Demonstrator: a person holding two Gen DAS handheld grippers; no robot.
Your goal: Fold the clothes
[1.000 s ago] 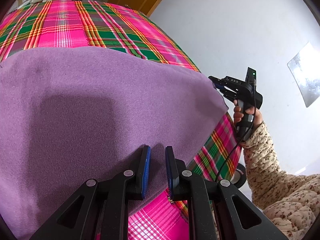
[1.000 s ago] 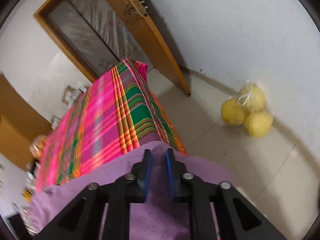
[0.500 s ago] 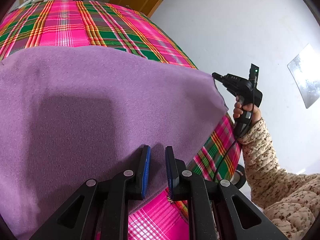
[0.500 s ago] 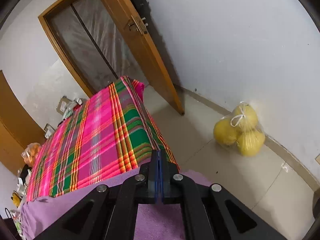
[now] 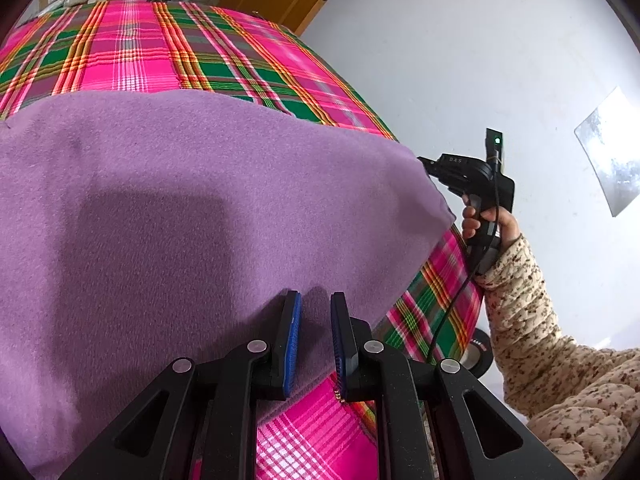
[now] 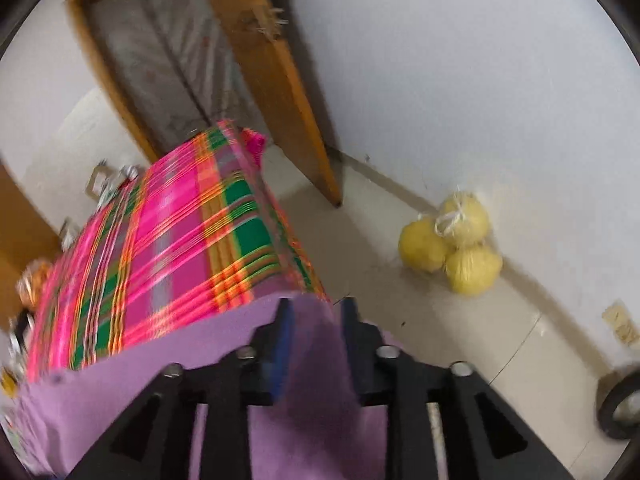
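Note:
A purple fleece cloth [image 5: 192, 208] lies spread flat on a table covered with a pink and green plaid cloth [image 5: 168, 52]. My left gripper [image 5: 316, 320] is open, its fingers over the near edge of the purple cloth. My right gripper [image 6: 314, 320] is open, with the cloth's right corner [image 6: 312, 344] lying between its fingers. In the left wrist view the right gripper [image 5: 428, 166] sits at that corner, held by a hand in a floral sleeve.
The plaid table [image 6: 172, 240] runs away toward a wooden door [image 6: 280, 80]. A bag of yellow pomelos [image 6: 452, 244] lies on the floor by the white wall. A dark tape roll [image 5: 476, 354] sits on the floor below the table's right edge.
My right gripper was shut half a second ago and has opened at the cloth's corner. The right view is blurred from motion. My left gripper has stayed in place and open.

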